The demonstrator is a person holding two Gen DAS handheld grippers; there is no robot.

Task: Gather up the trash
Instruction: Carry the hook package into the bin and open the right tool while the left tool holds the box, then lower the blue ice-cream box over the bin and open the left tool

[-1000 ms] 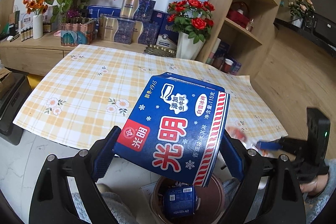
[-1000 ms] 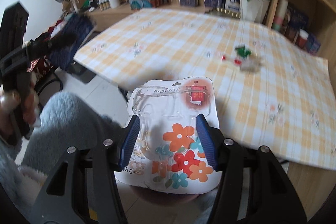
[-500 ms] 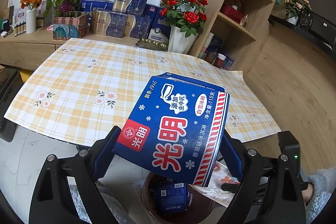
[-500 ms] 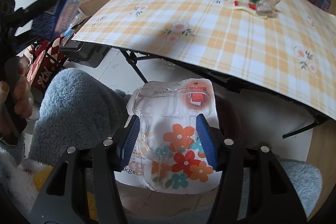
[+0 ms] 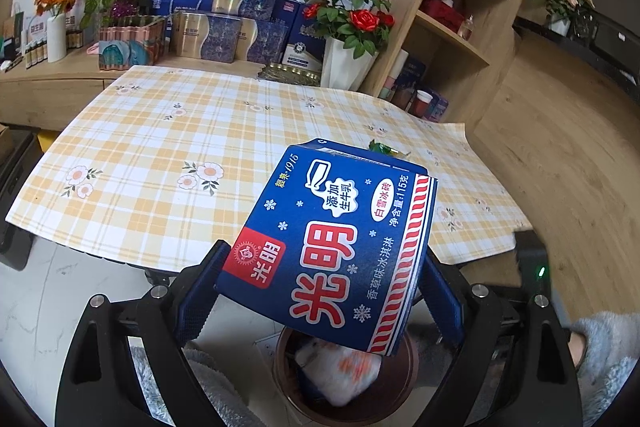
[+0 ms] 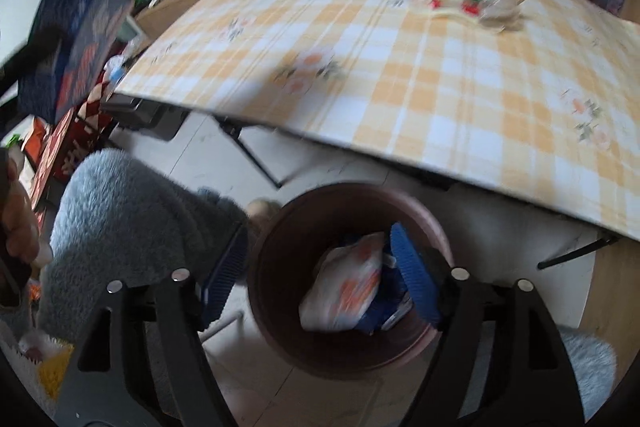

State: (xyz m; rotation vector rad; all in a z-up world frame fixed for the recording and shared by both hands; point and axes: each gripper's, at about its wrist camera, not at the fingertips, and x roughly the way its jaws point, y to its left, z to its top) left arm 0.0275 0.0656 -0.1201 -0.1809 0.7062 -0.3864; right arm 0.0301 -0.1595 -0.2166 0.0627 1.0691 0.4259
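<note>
My left gripper (image 5: 320, 291) is shut on a blue ice-cream carton (image 5: 332, 239) with red and white print, held above a brown round bin (image 5: 404, 383) on the floor. The carton also shows at the far left of the right wrist view (image 6: 76, 47). My right gripper (image 6: 320, 279) is open and empty, straddling the bin (image 6: 276, 303). A white flowered plastic package (image 6: 344, 287) lies in the bin on blue trash, and shows in the left wrist view (image 5: 340, 371). Small green, red and clear wrappers (image 6: 480, 3) lie on the yellow checked tablecloth (image 6: 360, 47).
The table edge (image 6: 400, 159) overhangs the bin, with black folding legs (image 6: 256, 155) below. A sideboard holds flower vases (image 5: 348, 63) and boxes (image 5: 208, 35). Wooden shelves (image 5: 452, 27) stand at the right. The person's grey fleece sleeve (image 6: 132, 211) is left of the bin.
My right gripper has opened and the flowered package has dropped into the bin. My left gripper still holds the carton above the bin.
</note>
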